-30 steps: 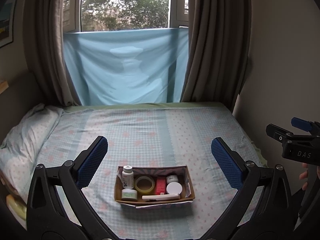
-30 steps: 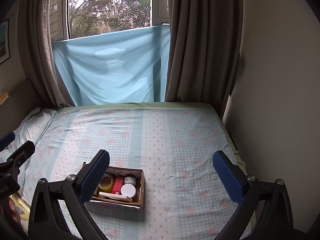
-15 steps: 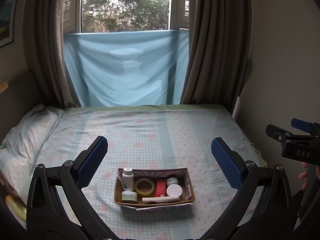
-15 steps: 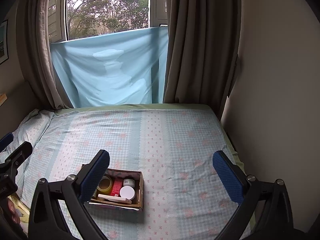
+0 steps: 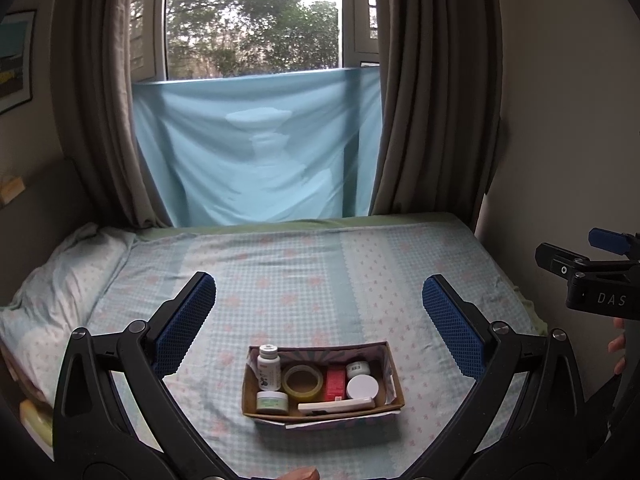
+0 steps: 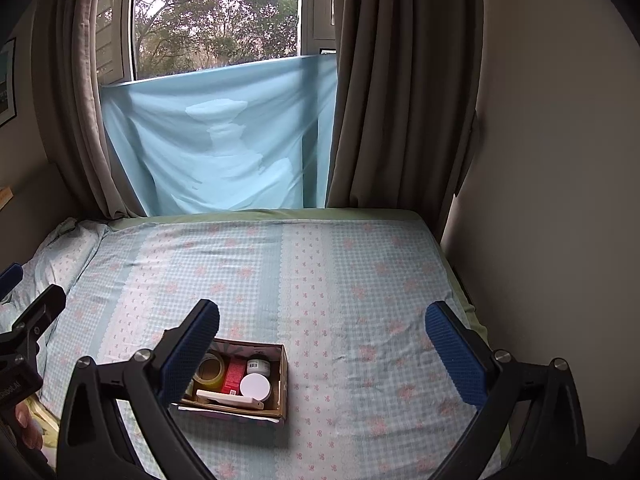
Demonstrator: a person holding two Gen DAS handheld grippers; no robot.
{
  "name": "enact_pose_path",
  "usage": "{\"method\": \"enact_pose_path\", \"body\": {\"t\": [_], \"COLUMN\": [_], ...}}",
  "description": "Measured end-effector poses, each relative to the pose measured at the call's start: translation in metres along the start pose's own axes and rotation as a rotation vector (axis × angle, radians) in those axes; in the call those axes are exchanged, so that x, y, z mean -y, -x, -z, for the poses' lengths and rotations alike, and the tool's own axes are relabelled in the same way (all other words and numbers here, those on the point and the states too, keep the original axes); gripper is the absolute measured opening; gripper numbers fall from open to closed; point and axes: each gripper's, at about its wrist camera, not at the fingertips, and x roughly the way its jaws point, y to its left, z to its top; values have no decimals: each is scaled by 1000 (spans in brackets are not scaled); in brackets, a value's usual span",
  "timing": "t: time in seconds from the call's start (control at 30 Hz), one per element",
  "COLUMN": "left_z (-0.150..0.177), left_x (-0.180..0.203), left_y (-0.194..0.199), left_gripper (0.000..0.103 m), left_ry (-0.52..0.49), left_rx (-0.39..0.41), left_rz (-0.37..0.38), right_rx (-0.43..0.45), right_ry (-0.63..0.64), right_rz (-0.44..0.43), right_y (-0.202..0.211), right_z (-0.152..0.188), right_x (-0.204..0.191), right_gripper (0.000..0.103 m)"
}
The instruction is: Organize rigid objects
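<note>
Left wrist view: one cardboard box point(image 5: 394, 376) on checked bedsheet point(image 5: 304, 280), near front edge. Inside: one white bottle point(image 5: 268, 367) upright, one clear tape roll point(image 5: 302, 379), one red carton point(image 5: 335, 382), three round white-lidded jars point(image 5: 362, 386), one flat white stick point(image 5: 336, 405). Left gripper point(image 5: 318, 326) released, ribbed blue pads wide apart, empty. Right gripper point(image 6: 324, 352) likewise spread, holding nothing.

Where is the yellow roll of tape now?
In the left wrist view, the yellow roll of tape lies inside the cardboard box, between the white pill bottle and the red carton.
</note>
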Motion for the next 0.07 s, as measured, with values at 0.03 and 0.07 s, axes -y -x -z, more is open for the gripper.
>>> {"method": "enact_pose_path", "body": {"t": [0.03, 0.07], "left_z": [0, 1], "left_x": [0, 1], "left_y": [1, 2], "left_gripper": [103, 103], "left_ry": [-2, -2], "left_rx": [10, 15], "left_rz": [-1, -1], "right_rx": [0, -1], "right_ry": [0, 1], "right_rz": [1, 1], "right_y": [0, -1], "right_z": [0, 0], "right_x": [0, 0], "right_gripper": [103, 103]}}
